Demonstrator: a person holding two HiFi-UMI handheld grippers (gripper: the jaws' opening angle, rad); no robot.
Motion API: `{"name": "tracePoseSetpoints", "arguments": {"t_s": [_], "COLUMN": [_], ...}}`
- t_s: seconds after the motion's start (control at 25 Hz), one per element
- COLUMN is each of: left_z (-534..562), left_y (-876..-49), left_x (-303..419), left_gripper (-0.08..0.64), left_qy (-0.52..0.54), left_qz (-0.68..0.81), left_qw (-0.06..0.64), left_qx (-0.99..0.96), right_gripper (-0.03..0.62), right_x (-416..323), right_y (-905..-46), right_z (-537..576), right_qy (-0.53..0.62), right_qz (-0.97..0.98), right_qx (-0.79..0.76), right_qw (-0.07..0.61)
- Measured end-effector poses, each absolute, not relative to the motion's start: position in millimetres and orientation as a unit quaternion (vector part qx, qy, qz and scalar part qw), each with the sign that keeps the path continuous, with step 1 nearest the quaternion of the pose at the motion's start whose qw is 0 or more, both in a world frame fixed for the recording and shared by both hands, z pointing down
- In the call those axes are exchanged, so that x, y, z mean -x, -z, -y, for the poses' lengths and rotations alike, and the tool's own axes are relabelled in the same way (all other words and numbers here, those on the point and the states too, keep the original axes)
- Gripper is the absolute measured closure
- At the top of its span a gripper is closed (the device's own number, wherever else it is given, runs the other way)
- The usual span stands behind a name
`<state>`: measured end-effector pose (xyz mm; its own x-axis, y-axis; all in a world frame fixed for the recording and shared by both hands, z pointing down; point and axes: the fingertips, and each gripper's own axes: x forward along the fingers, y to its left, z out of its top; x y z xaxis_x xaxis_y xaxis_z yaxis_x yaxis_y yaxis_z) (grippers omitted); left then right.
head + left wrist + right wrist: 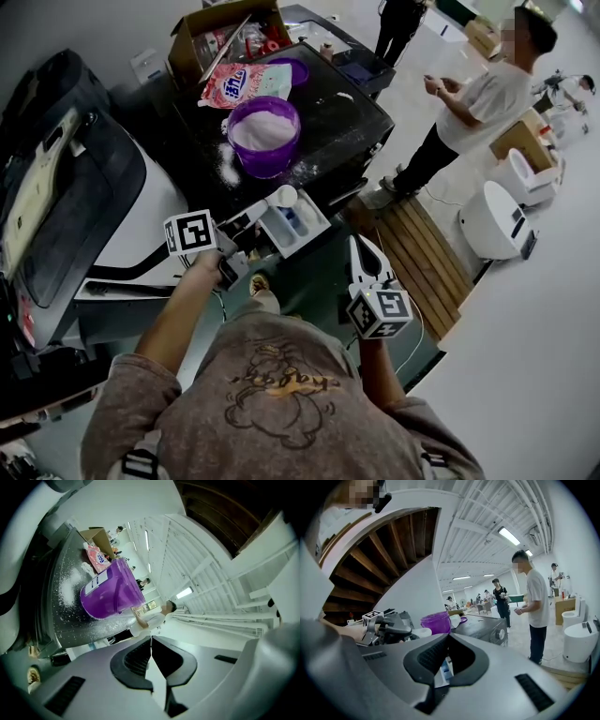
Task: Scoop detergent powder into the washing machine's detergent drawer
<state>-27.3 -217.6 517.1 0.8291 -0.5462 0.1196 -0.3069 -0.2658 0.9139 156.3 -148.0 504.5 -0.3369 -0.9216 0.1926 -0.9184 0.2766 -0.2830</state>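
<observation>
At the detergent drawer point(302, 228), the left gripper point(251, 217) pinches the scoop point(281, 196); the right gripper point(359, 244) hangs closed, empty.

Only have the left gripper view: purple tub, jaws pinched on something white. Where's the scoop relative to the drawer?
Observer: Head view shows the left gripper holding the white scoop, bowl just over the open detergent drawer.
Operator: Right gripper?
Observer: The right gripper is shut on nothing, off to the drawer's right.
Operator: Any powder in the tub?
Observer: Yes, the purple tub holds white powder.
</observation>
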Motion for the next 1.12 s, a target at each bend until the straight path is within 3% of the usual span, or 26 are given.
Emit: {"name": "tracePoseSetpoints", "arguments": {"t_s": [0.52, 1.12], "left_z": [203.1, 194.9], "left_y": [-583.7, -629.4], "left_x": [31.3, 23.8], "left_gripper": [0.537, 0.537], "left_qy": [0.010, -0.158], "left_qz": [0.325, 0.357], "left_qw": [0.477, 0.316], "left_qx": [-0.817, -0.865], "right_gripper": [0.591, 0.591], "right_x": [-155.3, -157.9], "right_y": [-506.7, -511.4], "right_z": [143.4, 138.7], "right_qy": [0.190, 0.200], "right_qz": [-0.794, -0.789], "right_qx": [0.578, 0.580], "right_qw": [0.011, 0.016]}}
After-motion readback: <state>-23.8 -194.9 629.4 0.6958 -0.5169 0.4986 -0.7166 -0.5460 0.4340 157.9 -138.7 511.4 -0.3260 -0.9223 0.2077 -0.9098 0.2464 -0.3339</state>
